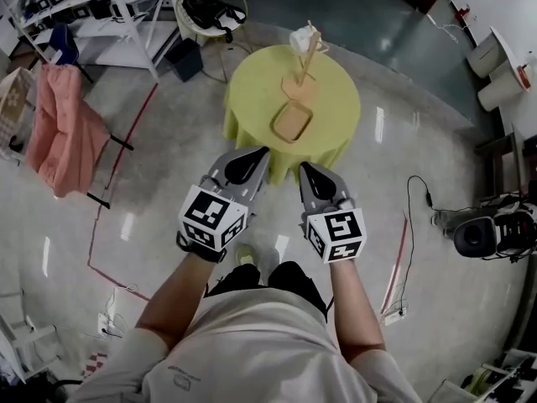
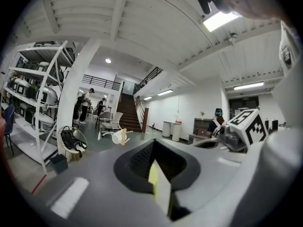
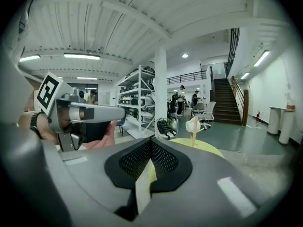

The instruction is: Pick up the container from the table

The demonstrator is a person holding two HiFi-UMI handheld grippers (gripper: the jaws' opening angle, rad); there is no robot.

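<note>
Container (image 1: 292,121) on table (image 1: 252,99), stand (image 1: 302,82) behind it

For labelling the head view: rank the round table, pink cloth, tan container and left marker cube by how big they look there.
1. table
2. pink cloth
3. left marker cube, which looks big only because it sits close to the camera
4. container

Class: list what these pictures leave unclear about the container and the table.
Container: head view, too small to show contents.
Right gripper view: fingers hide the container.
White item on the stand: head view, too small to identify.
Table legs: head view, under the cloth.
</note>
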